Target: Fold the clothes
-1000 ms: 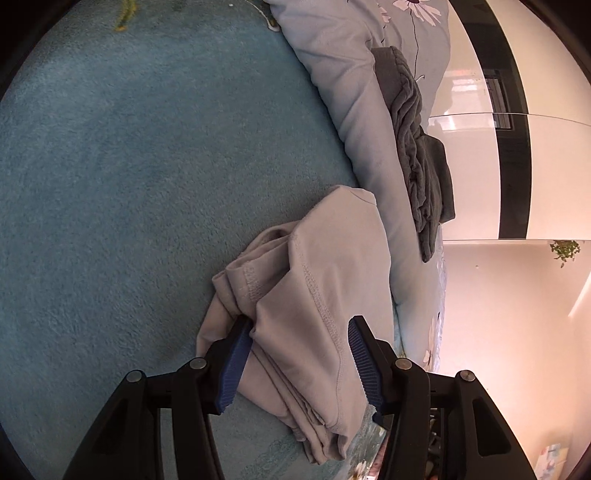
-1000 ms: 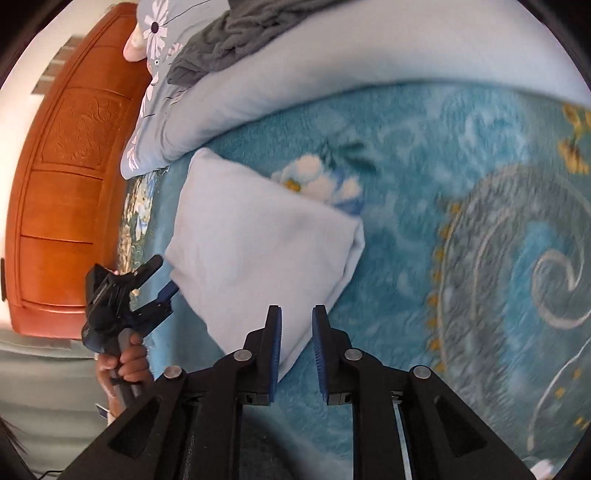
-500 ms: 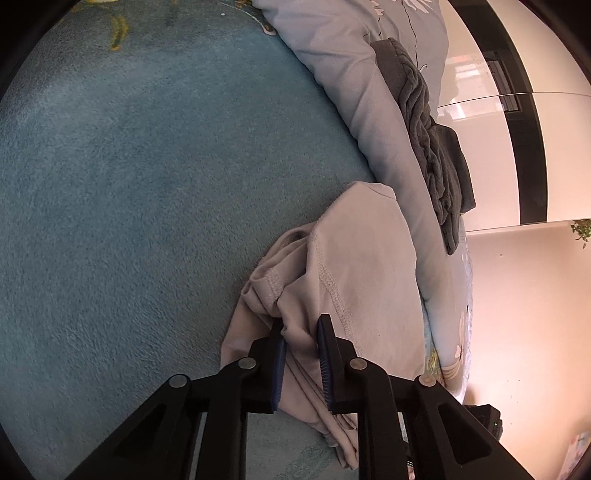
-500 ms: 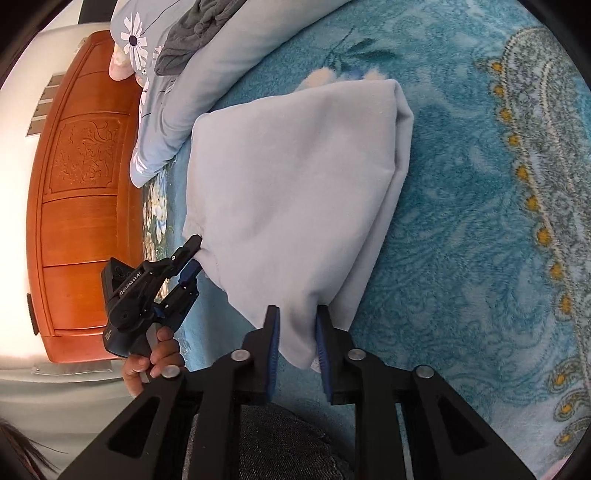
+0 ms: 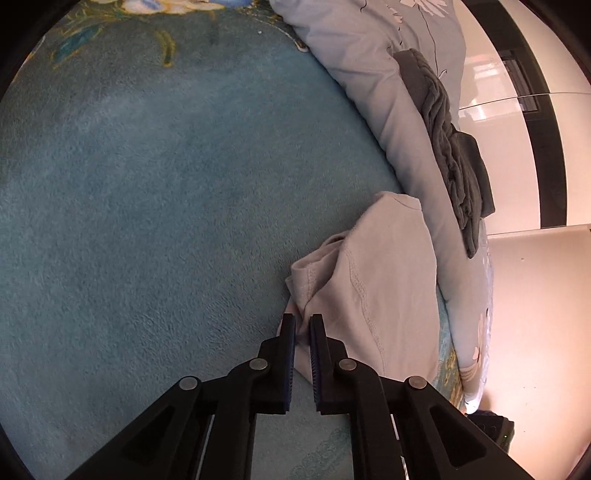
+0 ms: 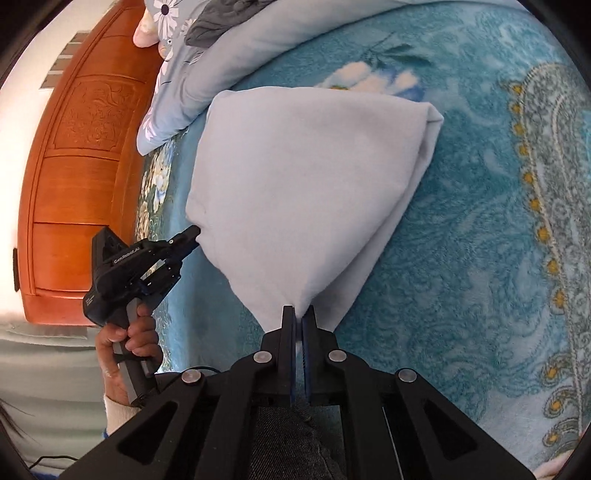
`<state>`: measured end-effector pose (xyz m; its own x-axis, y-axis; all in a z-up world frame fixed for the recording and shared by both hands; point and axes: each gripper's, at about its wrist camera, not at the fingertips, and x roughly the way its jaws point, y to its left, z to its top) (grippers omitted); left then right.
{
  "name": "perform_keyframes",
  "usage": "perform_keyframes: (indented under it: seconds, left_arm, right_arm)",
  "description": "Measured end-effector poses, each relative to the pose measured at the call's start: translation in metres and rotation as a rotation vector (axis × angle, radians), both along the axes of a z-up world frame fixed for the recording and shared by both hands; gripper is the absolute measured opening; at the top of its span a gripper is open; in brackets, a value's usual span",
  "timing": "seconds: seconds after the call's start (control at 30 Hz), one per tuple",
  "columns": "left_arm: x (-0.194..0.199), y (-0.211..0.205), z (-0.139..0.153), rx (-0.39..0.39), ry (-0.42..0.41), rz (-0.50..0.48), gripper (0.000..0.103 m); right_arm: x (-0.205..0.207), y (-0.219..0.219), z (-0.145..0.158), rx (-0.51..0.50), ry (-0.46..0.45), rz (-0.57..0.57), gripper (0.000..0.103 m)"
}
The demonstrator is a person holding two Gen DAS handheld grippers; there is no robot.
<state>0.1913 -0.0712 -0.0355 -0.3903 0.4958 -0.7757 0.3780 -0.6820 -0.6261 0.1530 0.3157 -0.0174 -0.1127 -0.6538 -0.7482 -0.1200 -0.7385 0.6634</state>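
In the right wrist view, low in the centre of the frame, our right gripper [image 6: 299,317] is pinched tight on the near corner of the pale garment [image 6: 306,192], with the cloth caught between the pads. From that corner the garment fans out up the middle of the frame, lying folded on the blue patterned blanket [image 6: 480,258]. Its far edge reaches a pale quilt [image 6: 258,48] bunched across the top of the frame.

At the left of this view our left gripper [image 6: 194,233] grips the garment's left corner, and a hand [image 6: 125,339] wraps its handle lower left. A carved wooden headboard [image 6: 85,166] fills the upper left, and a dark grey garment [image 6: 218,22] lies on the quilt at the top.

In the left wrist view the left gripper [image 5: 302,325] sits low in the centre. Its jaws are closing, nearly together, with a bunched fold of the garment [image 5: 384,280] squeezed between the pads. The garment lies right of centre, stitched seams showing, on the plain blue stretch of blanket [image 5: 166,203]. The quilt [image 5: 376,92] runs down the right side, touching the garment's far edge, with the dark grey garment [image 5: 454,158] draped on top.
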Motion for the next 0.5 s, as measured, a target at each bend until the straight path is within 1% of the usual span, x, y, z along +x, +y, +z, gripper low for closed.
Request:
perform_keyframes:
  seconds: [0.03,0.07,0.13,0.17,0.2,0.23,0.27,0.3,0.33,0.37,0.4,0.43,0.5]
  left_arm:
    - [0.002,-0.005,0.004,-0.023,0.005,0.010,0.009]
    - [0.005,-0.009,0.006,-0.030,0.008,0.023,0.009]
    - [0.006,-0.017,0.003,0.012,0.002,0.041,0.010]
    - [0.007,-0.018,-0.002,0.036,-0.014,0.042,0.013]
    - [0.008,-0.020,-0.007,0.061,-0.030,0.043,0.016]
    - [0.008,-0.020,-0.011,0.080,-0.048,0.042,0.026]
    - [0.006,-0.016,-0.014,0.088,-0.064,0.035,0.035]
    - [0.006,-0.015,-0.015,0.101,-0.063,0.028,0.037]
    - [0.006,-0.013,-0.016,0.109,-0.061,0.021,0.041]
    - [0.006,-0.012,-0.015,0.108,-0.056,0.013,0.047]
    - [0.007,-0.012,-0.015,0.108,-0.052,0.009,0.048]
    - [0.008,-0.013,-0.014,0.111,-0.049,0.010,0.049]
    - [0.010,-0.015,-0.015,0.131,-0.043,0.016,0.051]
  right_arm:
    - [-0.001,0.000,-0.002,0.007,-0.009,0.001,0.003]
    - [-0.001,0.000,-0.002,0.027,-0.013,0.013,0.003]
    - [0.001,0.005,-0.001,0.089,-0.016,0.027,0.003]
    - [0.002,0.008,0.000,0.119,-0.017,0.032,0.003]
    - [0.004,0.016,0.001,0.131,-0.012,0.007,0.003]
    - [0.005,0.025,0.001,0.142,-0.006,-0.019,0.004]
    - [0.006,0.035,0.001,0.126,0.001,-0.062,0.004]
    - [0.007,0.044,0.001,0.105,0.002,-0.110,0.006]
    - [0.008,0.050,0.000,0.080,0.004,-0.152,0.016]
    - [0.009,0.057,-0.001,0.054,0.006,-0.194,0.023]
    - [0.010,0.060,-0.001,0.031,0.013,-0.219,0.034]
    - [0.011,0.064,-0.001,0.008,0.019,-0.243,0.036]
    - [0.009,0.063,-0.002,-0.020,0.033,-0.259,0.036]
